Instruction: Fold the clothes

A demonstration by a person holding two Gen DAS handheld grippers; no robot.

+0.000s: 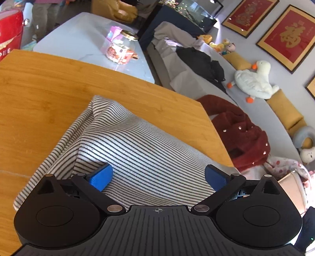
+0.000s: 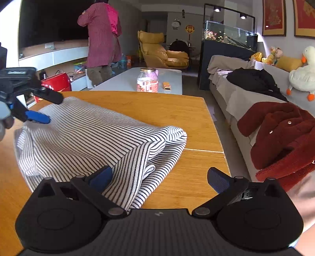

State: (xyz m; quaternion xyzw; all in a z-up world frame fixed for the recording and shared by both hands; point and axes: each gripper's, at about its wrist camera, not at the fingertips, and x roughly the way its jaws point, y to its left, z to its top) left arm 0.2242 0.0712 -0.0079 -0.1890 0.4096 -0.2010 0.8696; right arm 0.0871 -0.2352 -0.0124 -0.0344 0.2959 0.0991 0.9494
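A wooden desk (image 2: 193, 118) stood beside a grey sofa (image 2: 236, 102). The striped garment (image 2: 88, 137) lay bunched on it, directly ahead of both tools. The left tool (image 1: 158, 175) and right tool (image 2: 159, 177) gaped wide, gripping nothing, fabric between their fingers. Only the right view showed a person (image 2: 102, 39) beyond.

- Soft daylight fills both views; strong fisheye bending at the rims
- Left wrist view: white glare on the pale table (image 1: 82, 39) at 11 o'clock, jar (image 1: 120, 48) blurred
- Right wrist view: spot lamps (image 2: 217, 9) glow at 1 o'clock; striped cloth (image 2: 82, 134) smeared at 9 o'clock
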